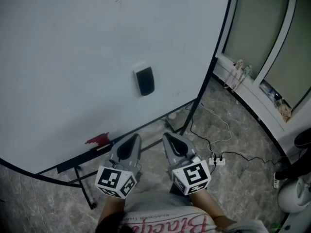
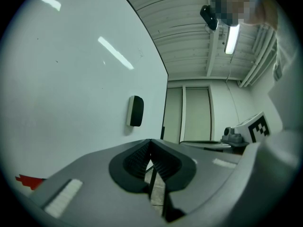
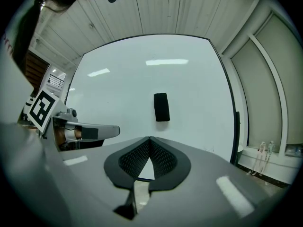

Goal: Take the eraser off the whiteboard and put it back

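Both grippers were shut and empty. On the grey left gripper (image 1: pixel 132 141) the ribbed pads were seen pressed tip to tip in its own view, and the same was seen on the grey right gripper (image 1: pixel 170 140), with nothing between either pair. They were held low before the person's waist, side by side and apart, each pointed roughly level at the large white whiteboard (image 1: pixel 73 57), with the marker cubes nearest the body.

Further off, the black rectangular eraser (image 1: pixel 145 80) was stuck upright on the whiteboard's face, well clear of both grippers and above the board's lower edge. It lay as the task wants it at the end. The same sight would fit an eraser waiting to be lifted, with shut grippers at rest before it, or one already returned and released. Which of the two it was could not be settled.

As for handling, the eraser was judged narrow enough to be spanned across its long sides. It was thought likely to come away by a straight pull and to need flat contact to hold again.
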### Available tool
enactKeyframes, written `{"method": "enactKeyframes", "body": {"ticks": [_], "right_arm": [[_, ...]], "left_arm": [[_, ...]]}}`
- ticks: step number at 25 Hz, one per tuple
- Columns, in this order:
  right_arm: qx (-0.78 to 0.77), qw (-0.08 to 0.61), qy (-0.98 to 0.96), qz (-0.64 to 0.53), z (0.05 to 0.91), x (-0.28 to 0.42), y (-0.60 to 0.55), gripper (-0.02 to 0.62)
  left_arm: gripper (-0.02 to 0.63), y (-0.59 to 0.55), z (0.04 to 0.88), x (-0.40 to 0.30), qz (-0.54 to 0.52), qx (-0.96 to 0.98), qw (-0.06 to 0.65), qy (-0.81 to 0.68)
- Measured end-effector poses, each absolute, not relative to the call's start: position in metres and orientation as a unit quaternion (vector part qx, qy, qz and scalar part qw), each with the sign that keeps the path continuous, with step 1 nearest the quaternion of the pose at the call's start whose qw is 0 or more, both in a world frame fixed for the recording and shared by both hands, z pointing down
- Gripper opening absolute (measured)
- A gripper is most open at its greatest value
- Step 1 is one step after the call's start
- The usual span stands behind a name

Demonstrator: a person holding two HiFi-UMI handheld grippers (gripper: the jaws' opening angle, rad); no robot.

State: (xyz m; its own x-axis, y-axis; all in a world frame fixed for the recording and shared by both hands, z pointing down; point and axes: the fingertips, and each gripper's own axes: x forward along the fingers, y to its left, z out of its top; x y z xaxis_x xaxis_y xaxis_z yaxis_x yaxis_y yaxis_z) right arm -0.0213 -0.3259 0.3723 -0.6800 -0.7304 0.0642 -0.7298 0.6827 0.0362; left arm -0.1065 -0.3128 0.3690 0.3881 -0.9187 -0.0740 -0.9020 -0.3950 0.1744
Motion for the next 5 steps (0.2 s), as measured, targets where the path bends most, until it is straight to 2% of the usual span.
{"method": "enactKeyframes", "body": {"ticks": [5], "right_arm": [[0.402,0.039,-0.915,-0.006,0.3699,-0.0211,-0.324,0.0]], "left_arm": [[0.0,-0.3114,0.3699,-0.1055,-0.079,0.832,0.053,-0.546]]}}
